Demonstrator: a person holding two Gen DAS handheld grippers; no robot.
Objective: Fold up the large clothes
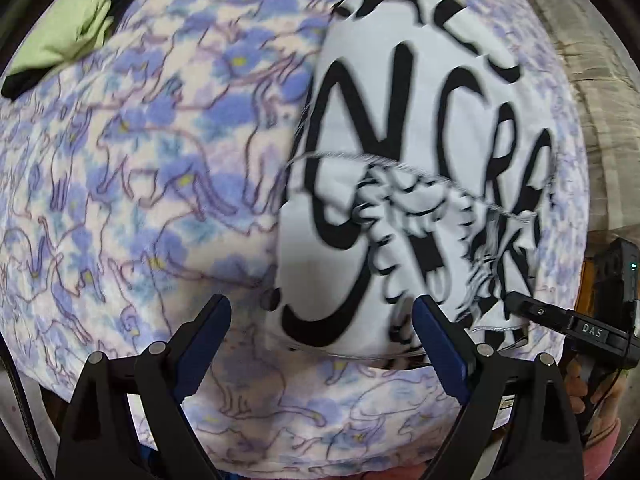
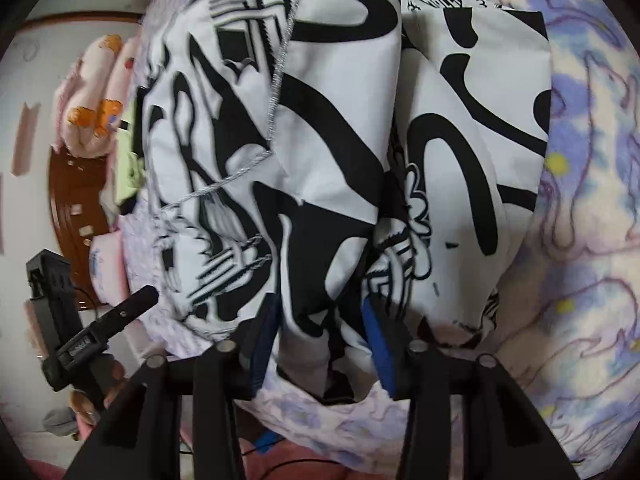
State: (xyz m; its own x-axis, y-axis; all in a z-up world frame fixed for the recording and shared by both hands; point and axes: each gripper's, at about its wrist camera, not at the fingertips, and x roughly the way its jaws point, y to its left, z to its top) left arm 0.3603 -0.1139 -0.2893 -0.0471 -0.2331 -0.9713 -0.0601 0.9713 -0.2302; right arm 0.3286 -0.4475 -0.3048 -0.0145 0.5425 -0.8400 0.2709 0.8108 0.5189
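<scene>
Your left gripper hangs wide open over the black-and-white garment on the blanket. Your right gripper straddles a garment fold; grip unclear.

A bed covered by a purple floral fleece blanket. A folded black-and-white printed garment lies on the blanket; green clothing lies well apart from that garment.

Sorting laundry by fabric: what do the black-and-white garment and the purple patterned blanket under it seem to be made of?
Black-and-white garment: seemingly thin, smooth woven cloth, matte, judging by its crisp folds and sharp printed edges. Purple blanket: probably fleece or plush, since its surface looks fuzzy and the cat pattern is soft-edged, though blur leaves this uncertain.
</scene>
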